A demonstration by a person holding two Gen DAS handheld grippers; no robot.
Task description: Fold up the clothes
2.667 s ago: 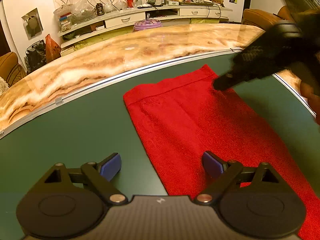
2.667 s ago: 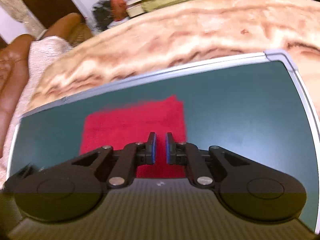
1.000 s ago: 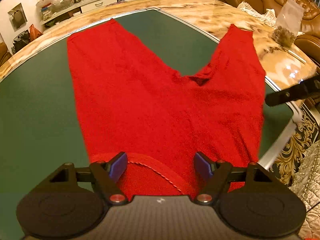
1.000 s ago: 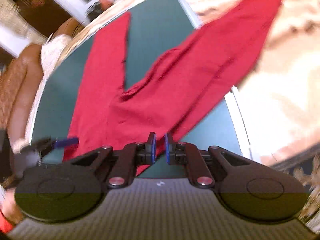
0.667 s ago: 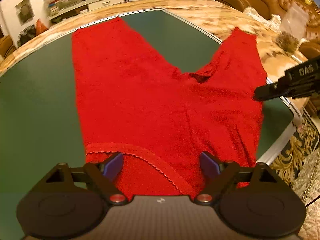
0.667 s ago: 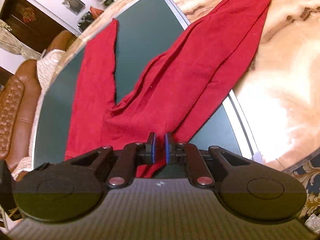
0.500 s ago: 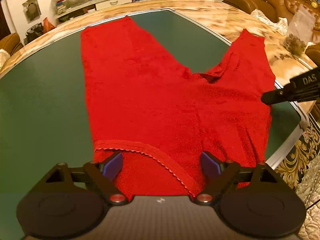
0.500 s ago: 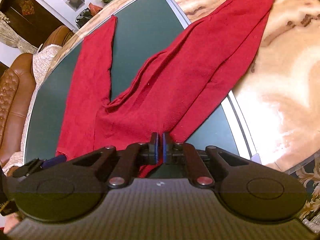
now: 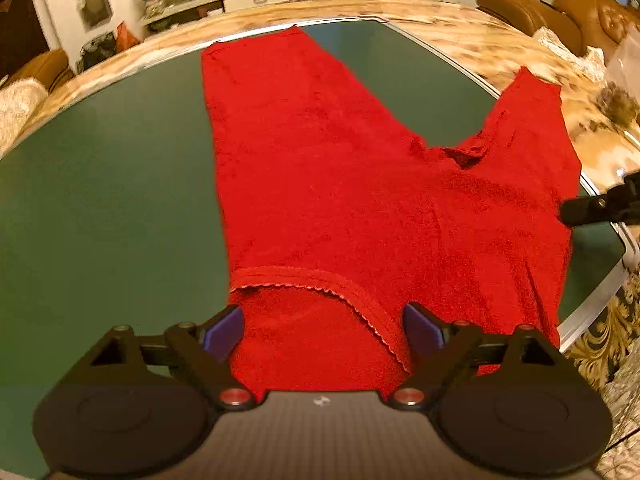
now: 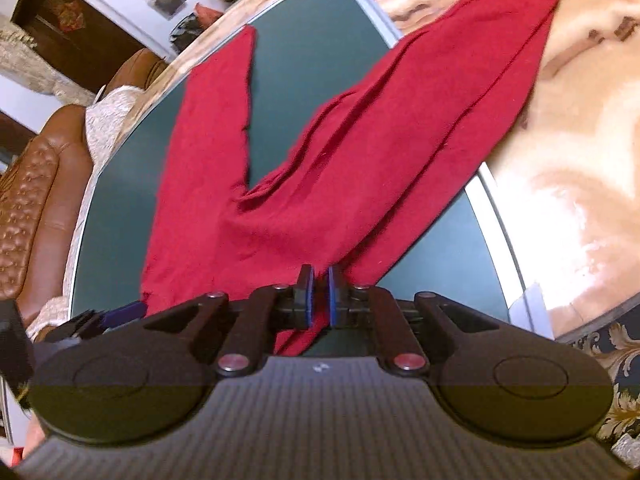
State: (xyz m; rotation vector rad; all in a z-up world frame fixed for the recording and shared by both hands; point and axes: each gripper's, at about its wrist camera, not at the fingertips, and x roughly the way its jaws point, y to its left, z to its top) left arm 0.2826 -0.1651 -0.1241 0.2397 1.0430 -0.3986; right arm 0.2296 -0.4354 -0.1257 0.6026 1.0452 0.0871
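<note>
Red trousers [image 9: 340,200] lie flat on the green desk [image 9: 100,200], waistband [image 9: 312,276] at 6 o'clock in the left wrist view, legs splayed toward 12 and 2, the 2 o'clock leg running over the mat edge onto the marble top [image 9: 460,40]. Left gripper [image 9: 322,326] is spread wide, waistband between the pads, no pinch. Right gripper [image 10: 319,296] is nearly closed and easing apart; red cloth sits in the narrow gap at the trousers' right edge, but contact with the pads is hard to tell.
</note>
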